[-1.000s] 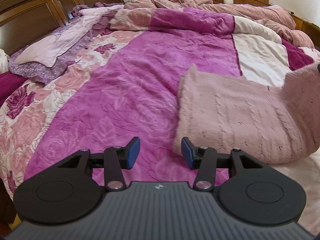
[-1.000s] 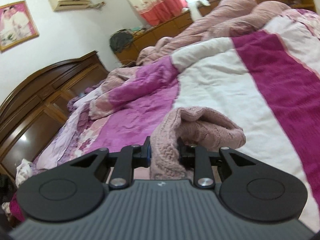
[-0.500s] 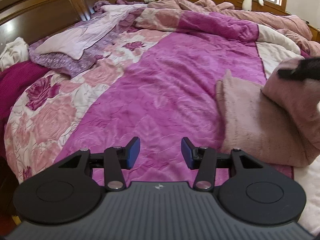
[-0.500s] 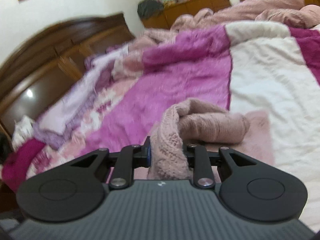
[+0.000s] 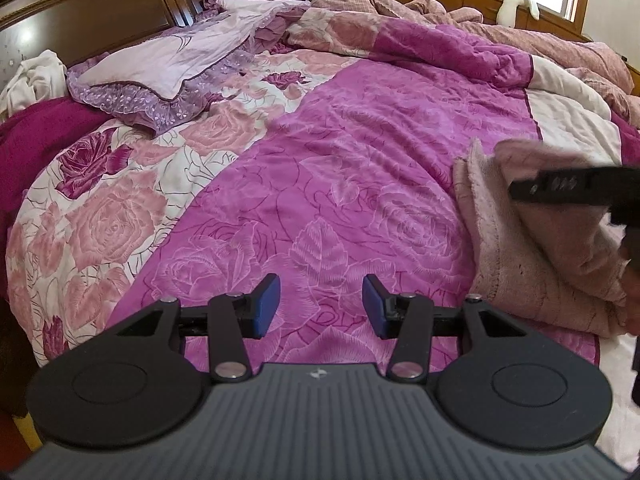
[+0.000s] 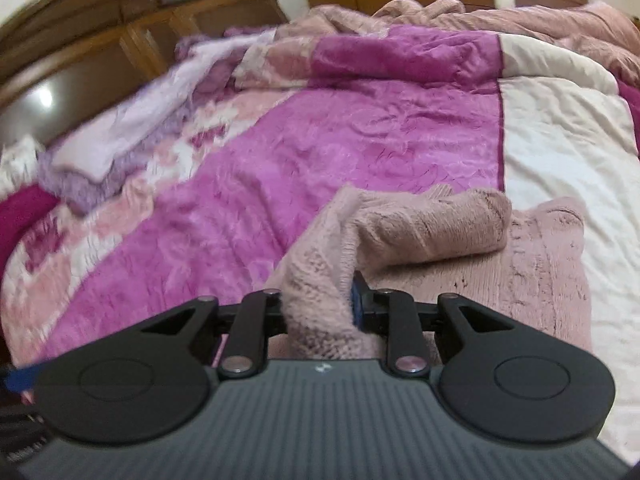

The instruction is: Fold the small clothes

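A pale pink knitted garment (image 6: pixel 532 264) lies on the bed's magenta quilt (image 6: pixel 320 168); in the left wrist view it (image 5: pixel 516 248) is at the right. My right gripper (image 6: pixel 320 308) is shut on a fold of this garment and holds the edge up, with a sleeve (image 6: pixel 436 224) draped across the body of it. The right gripper also shows as a dark shape in the left wrist view (image 5: pixel 576 190), over the garment. My left gripper (image 5: pixel 320 306) is open and empty above the quilt, left of the garment.
A purple pillow (image 5: pixel 168 68) lies by the dark wooden headboard (image 5: pixel 100 4) at the back left. A crumpled pink duvet (image 5: pixel 500 28) is piled along the far side. A white cloth (image 5: pixel 36 76) and dark red blanket (image 5: pixel 28 140) lie at the left edge.
My right gripper has carried the held fold leftward across the garment. My left gripper has drawn away to the left of the garment and stays open.
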Available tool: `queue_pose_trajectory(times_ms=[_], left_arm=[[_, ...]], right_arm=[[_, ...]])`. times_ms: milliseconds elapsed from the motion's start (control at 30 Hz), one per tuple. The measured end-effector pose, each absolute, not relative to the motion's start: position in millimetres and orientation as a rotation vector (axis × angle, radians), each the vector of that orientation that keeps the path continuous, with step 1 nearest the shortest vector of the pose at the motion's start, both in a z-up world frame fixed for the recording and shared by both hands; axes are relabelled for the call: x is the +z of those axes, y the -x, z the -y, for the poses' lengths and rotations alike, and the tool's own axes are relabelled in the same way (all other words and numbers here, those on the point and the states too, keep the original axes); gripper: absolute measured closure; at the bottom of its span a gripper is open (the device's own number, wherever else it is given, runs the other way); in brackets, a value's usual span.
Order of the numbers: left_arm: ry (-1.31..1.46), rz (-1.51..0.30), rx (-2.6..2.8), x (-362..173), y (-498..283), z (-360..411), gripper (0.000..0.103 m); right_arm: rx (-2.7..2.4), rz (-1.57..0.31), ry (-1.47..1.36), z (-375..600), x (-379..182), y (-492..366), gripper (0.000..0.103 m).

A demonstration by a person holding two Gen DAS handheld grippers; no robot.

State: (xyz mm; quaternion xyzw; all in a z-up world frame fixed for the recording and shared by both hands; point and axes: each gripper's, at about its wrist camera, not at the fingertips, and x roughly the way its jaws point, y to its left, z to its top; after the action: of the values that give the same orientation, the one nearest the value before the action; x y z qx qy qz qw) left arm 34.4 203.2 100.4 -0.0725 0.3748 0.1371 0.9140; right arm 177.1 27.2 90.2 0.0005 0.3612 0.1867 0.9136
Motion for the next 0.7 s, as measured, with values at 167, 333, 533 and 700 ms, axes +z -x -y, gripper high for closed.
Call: queue_pose_trajectory(times_ms=[167, 333, 533, 700], left_arm=[[0.133, -0.765, 0.272, 104, -33, -201, 0.049], [0.115, -0.748, 0.251, 112, -34, -196, 0.049], [0.087, -0.701, 0.188, 132, -47, -184, 0.049], [0.057, -0.656, 0.097, 151, -68, -164, 0.049]], right_arm=[[0.437, -0.722, -0.086, -25, 93, -157, 0.057], [0.527, -0.674, -0.121, -12, 109, -129, 0.056], [0.529, -0.598, -0.184, 25, 128, -102, 0.056], [0.390, -0.568, -0.225, 61, 127, -96, 0.056]])
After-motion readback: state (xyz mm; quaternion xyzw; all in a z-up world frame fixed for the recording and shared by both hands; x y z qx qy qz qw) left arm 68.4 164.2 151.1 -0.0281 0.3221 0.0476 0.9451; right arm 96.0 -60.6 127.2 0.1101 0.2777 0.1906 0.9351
